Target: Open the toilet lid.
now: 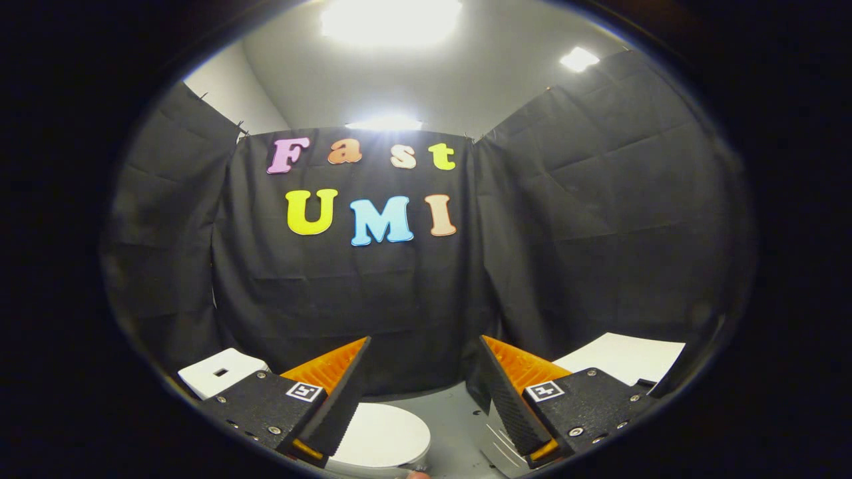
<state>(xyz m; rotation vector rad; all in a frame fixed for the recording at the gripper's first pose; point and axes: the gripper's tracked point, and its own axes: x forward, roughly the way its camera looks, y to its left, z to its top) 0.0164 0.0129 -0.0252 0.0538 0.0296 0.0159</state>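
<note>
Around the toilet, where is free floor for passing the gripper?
The gripper is open, holding nothing. Bare grey floor lies between the closed toilet lid and the black cloth wall. It is tighter near the white tank and the white panel.

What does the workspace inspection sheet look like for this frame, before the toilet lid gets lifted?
Surface: grey floor between the fingers.
Job's things: white toilet lid lies closed, below and just ahead of the fingers; white tank beyond the left-hand finger.
Clutter: white flat panel beyond the right-hand finger.
Grippers: gripper open, fingers wide apart, touching nothing.
Cables: nothing seen.
Surroundings: black cloth wall, grey ceiling with bright lamps.
</note>
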